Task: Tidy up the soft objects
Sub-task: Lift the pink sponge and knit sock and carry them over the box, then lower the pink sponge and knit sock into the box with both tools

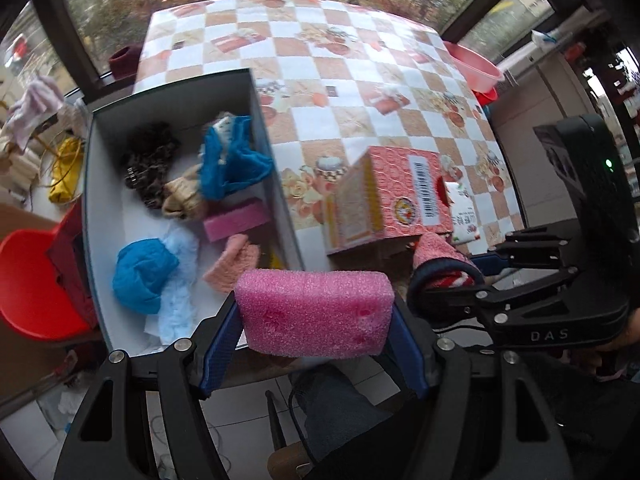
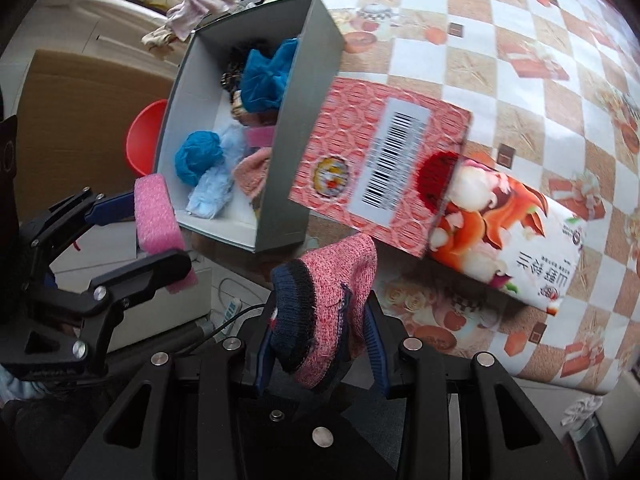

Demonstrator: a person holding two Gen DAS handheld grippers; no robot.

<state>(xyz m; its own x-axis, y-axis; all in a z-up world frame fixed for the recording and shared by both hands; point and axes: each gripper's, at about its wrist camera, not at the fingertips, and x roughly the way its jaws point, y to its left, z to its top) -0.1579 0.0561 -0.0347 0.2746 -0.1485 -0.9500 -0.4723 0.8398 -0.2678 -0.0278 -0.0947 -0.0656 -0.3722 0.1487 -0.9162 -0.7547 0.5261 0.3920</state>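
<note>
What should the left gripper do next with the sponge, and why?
Probably carry the sponge over the grey box and let go. The left gripper grips it just short of the box's near edge, and a matching sponge already lies inside with other soft things.

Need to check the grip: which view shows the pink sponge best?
Left wrist: the pink sponge fills the foreground, squeezed between the left tool's blue pads. Right wrist shows it only edge-on at the side.
</note>
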